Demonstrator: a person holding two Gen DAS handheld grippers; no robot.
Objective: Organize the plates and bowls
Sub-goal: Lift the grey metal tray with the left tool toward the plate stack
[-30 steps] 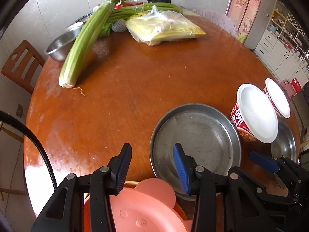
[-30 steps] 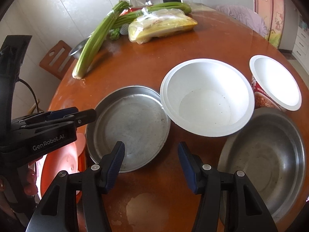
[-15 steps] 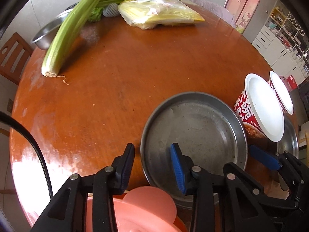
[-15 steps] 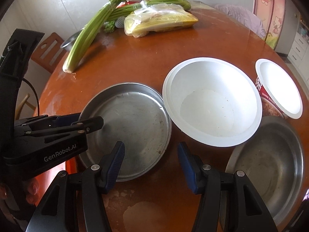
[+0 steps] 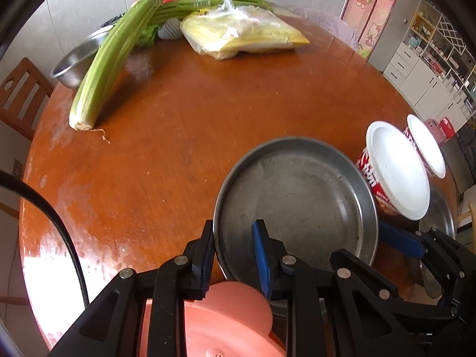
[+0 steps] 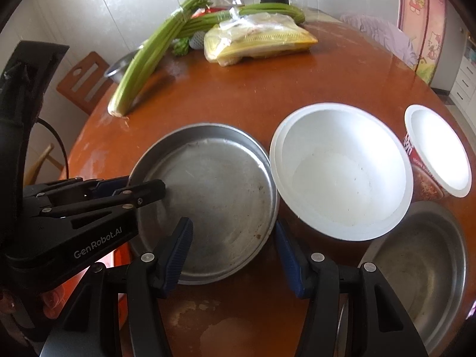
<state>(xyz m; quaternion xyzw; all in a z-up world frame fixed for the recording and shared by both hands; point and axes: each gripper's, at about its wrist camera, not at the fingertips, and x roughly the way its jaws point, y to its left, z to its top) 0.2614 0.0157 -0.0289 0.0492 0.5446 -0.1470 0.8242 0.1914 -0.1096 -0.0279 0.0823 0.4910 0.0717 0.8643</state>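
My left gripper (image 5: 235, 255) has just closed its jaws on the steel plate (image 5: 297, 196) rim; right gripper (image 6: 235, 250) jaws apart, empty. Next I lift the plate off the bench (image 5: 178, 125).

Brightness: daylit, bright and even in both views.
Glare: white sheen on the desk (image 5: 32, 267) at its near left edge in the left view; the cup (image 6: 440, 148) interior is blown out white in the right view.
Shadows: soft; a dim one lies under the celery (image 5: 110, 59).
Focus: sharp around the steel plate (image 6: 214, 196); the wall beyond the celery is softer.
Distortion: strong fisheye; desk rim bows, black vignette fills the corners.
Blur: none from motion.
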